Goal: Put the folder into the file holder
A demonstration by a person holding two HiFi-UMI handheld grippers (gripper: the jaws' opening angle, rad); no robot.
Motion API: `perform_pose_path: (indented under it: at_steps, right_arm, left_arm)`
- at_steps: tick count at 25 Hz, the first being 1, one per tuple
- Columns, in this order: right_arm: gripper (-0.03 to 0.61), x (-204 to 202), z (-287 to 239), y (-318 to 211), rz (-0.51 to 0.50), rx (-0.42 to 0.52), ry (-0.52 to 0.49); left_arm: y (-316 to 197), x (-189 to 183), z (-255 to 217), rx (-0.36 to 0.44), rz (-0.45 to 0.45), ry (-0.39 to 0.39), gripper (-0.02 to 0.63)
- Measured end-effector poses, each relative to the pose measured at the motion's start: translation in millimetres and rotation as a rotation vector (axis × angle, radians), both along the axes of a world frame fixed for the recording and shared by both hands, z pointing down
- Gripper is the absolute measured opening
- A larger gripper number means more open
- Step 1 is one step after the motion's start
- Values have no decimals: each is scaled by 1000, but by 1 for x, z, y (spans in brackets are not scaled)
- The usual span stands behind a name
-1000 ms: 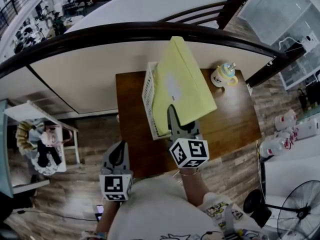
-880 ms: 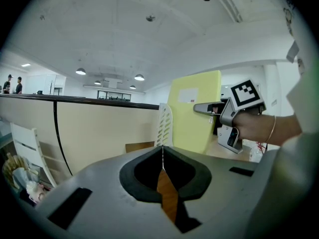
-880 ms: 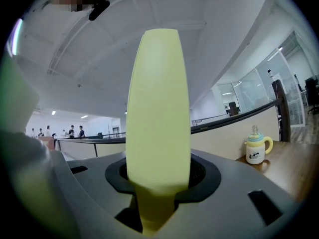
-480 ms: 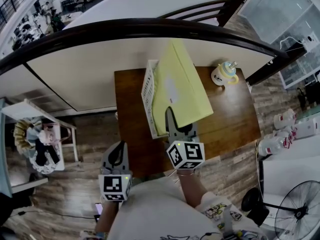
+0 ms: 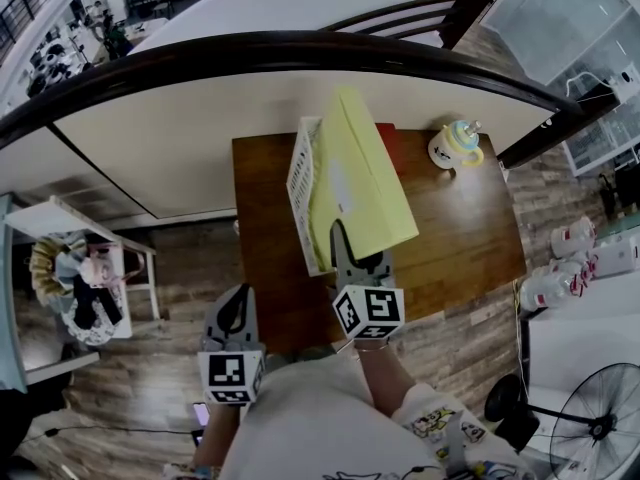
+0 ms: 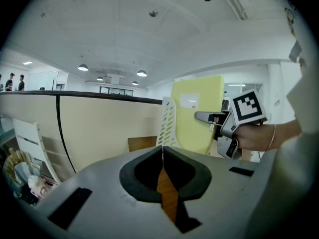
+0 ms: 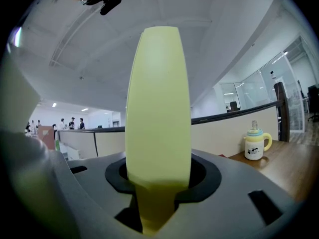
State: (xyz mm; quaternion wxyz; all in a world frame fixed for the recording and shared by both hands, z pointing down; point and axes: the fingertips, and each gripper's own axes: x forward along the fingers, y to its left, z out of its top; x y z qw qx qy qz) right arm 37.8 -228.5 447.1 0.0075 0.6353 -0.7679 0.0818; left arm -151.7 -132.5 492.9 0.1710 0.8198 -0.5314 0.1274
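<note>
Folder [image 5: 355, 183], pale yellow-green, stands on edge and leans to the right, its lower left side against the white slotted file holder [image 5: 299, 193] on the brown wooden desk [image 5: 465, 243]. How far it sits inside the holder cannot be told. The right hand-held gripper [image 5: 340, 236] clamps the folder's near edge between its jaws. The left hand-held gripper [image 5: 232, 313] hangs off the desk's near edge, close to the person's body, jaws pressed together with nothing between them. A small lidded cup [image 5: 455, 148] with a yellow handle stands at the desk's far right.
</note>
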Motion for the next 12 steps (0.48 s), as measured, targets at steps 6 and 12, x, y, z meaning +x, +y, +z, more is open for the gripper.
perform_pose_path:
  at_steps: [6,12]
  right_arm:
    - [165,-2,15,1,-8,-19,18]
    - [169,-4,28,1,-19,-42,36]
  left_arm:
    - [0,0,0,-3,-3,3,6]
    - [-1,1,1,-4,-2,0,6]
